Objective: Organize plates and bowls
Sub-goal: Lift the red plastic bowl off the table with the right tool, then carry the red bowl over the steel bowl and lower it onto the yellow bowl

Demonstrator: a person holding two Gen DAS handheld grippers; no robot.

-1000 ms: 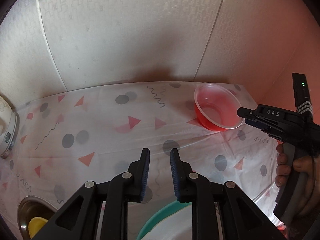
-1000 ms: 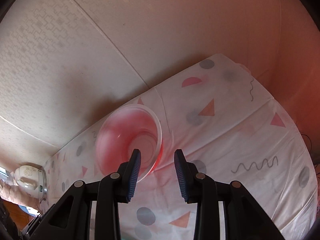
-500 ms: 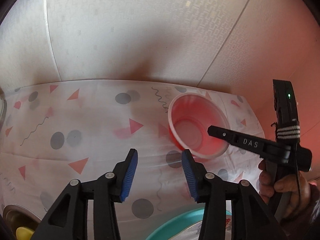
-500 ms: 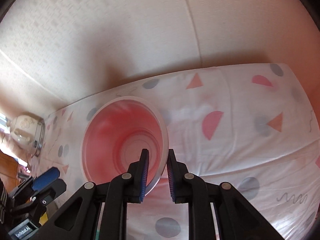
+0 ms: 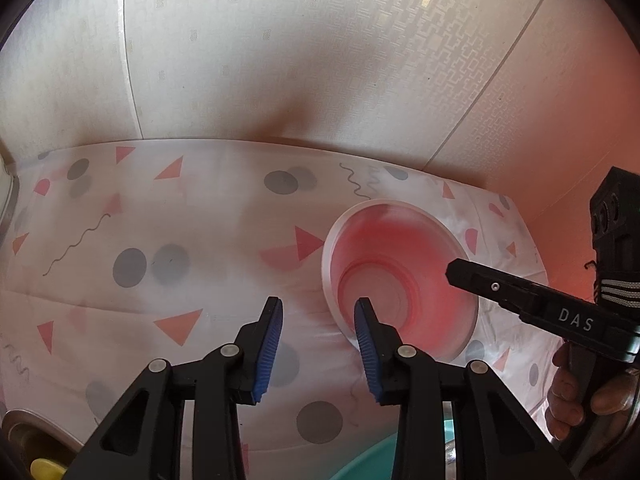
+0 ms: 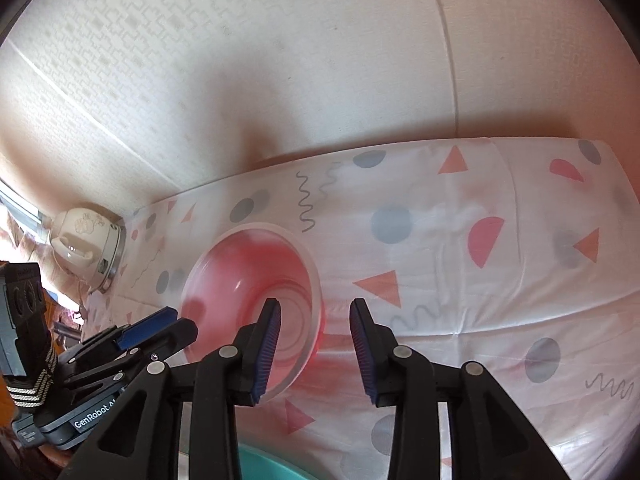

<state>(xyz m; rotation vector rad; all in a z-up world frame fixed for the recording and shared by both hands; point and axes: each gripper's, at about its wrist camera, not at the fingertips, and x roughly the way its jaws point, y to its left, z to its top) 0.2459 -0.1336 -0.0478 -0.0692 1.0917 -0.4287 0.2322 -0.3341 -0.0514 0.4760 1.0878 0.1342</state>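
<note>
Blue-padded right claw now stands wide open and empty, having clamped the rim half a second earlier; its left pad sits inside the translucent red plastic bowl, its right pad outside. Left claw, likewise parted and empty, straddles the bowl's near rim. Bowl rests on the patterned plastic-covered worktop; apparently released, awaiting handover or repositioning.

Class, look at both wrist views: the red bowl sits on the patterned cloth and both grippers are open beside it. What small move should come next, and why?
Probably close the right gripper on the red bowl. Its jaws stand open astride the bowl's near rim, one finger inside and one outside, so shutting should pinch the wall. The left gripper is open with only cloth between its jaws.
</note>
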